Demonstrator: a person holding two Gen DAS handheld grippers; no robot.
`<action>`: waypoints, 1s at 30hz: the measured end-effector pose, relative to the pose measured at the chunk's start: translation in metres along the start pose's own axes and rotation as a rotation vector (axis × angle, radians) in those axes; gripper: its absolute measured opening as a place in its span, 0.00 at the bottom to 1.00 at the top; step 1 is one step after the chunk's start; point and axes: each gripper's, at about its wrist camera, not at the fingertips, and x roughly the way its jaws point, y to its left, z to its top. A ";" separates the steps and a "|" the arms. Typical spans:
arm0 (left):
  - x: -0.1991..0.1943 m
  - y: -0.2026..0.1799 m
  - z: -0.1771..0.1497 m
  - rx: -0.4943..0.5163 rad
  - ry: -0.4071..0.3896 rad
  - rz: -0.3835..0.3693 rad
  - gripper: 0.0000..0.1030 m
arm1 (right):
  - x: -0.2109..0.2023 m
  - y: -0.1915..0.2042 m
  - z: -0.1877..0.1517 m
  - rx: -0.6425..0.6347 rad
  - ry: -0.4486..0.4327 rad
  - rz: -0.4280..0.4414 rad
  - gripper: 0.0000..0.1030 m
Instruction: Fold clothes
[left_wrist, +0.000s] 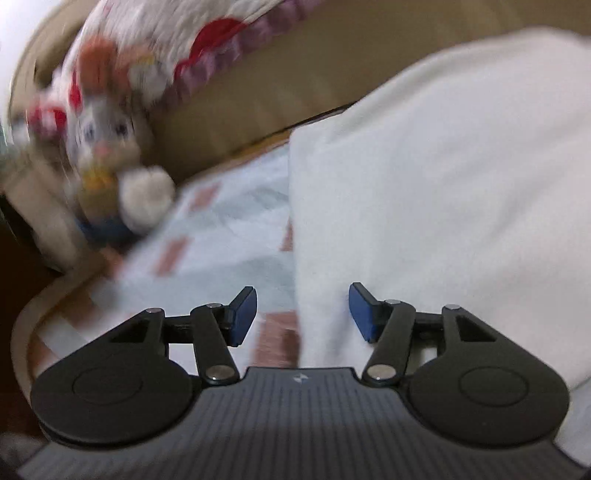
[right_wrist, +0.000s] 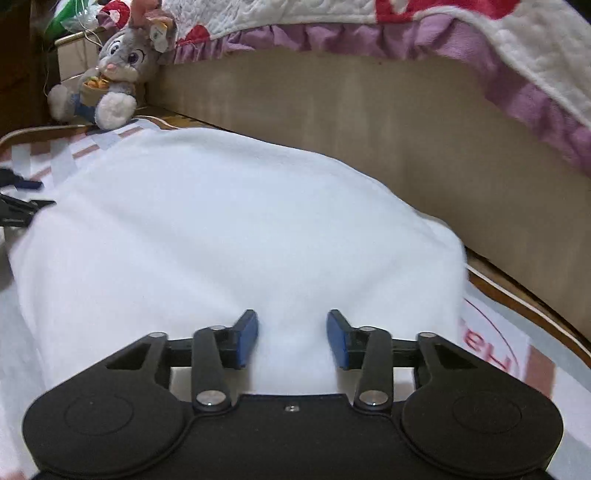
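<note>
One white garment (right_wrist: 236, 229) is seen spread over a checked sheet (left_wrist: 221, 236), its left edge falling between the blue pads of the left gripper (left_wrist: 302, 314). That gripper's jaws are parted, and nothing is gripped. The right gripper (right_wrist: 291, 338) is also spread apart, held over the near edge of the garment; whether cloth is touched cannot be told. One plush rabbit (right_wrist: 110, 74) is seen at the far left corner, a paper tag at its ear, too small to read. One quilt with a purple frill (right_wrist: 406, 40) is draped above the beige board (right_wrist: 332, 122). Red lettering (right_wrist: 487, 350) is printed on the sheet, unreadable.
</note>
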 end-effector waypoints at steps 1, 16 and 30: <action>-0.002 -0.002 0.002 0.022 0.011 0.029 0.51 | -0.002 0.003 -0.008 -0.006 0.008 -0.011 0.52; -0.083 -0.001 0.017 -0.339 -0.027 -0.349 0.51 | -0.093 -0.052 -0.137 0.931 0.009 0.102 0.59; -0.085 -0.112 0.040 -0.177 -0.131 -0.635 0.57 | -0.041 -0.045 -0.116 1.340 -0.180 0.181 0.70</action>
